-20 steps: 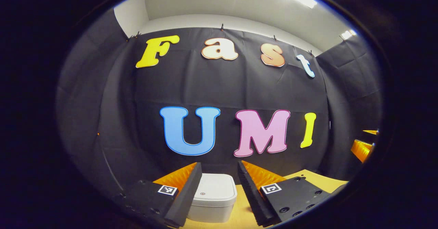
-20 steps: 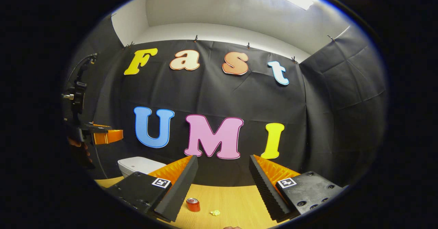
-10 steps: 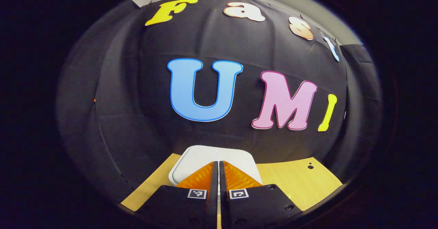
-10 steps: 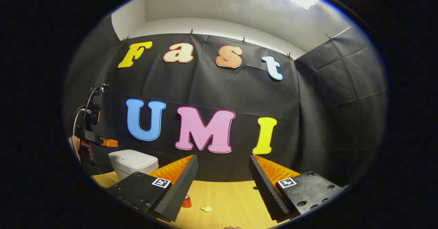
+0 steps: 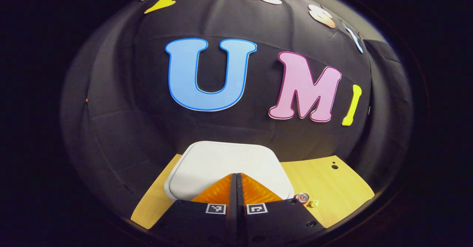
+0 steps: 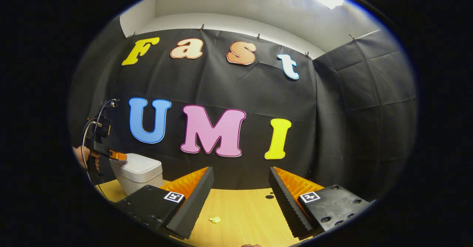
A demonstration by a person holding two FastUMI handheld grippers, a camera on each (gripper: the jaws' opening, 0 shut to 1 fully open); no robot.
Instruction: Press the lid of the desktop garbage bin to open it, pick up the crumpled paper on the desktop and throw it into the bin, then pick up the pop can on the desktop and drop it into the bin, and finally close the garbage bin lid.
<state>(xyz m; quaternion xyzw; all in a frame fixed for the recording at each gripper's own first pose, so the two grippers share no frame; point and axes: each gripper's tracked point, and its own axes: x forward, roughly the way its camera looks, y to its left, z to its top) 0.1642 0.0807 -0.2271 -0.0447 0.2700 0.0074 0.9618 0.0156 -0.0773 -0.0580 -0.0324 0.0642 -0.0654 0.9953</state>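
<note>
The white bin (image 5: 221, 162) stands on the wooden desktop with its lid down. My left gripper (image 5: 236, 175) is shut with nothing between its fingers, its tips low over the near edge of the lid. To its right lie the red pop can (image 5: 302, 198) and the small yellow crumpled paper (image 5: 314, 203). In the right gripper view the bin (image 6: 138, 171) is at the far left, with the left gripper (image 6: 117, 155) at its lid, held by a hand (image 6: 87, 157). My right gripper (image 6: 241, 171) hangs open above the desk, and the crumpled paper (image 6: 214, 220) lies below its gap.
The wooden table (image 6: 244, 210) runs back to the black cloth wall. A small dark hole (image 5: 334, 167) marks the tabletop at the far right. The bin stands close to the back wall at the table's left.
My left gripper went from open to shut, tilted down and moved in over the bin lid. The right gripper stayed open and shifted slightly; the can slid behind its left finger.
</note>
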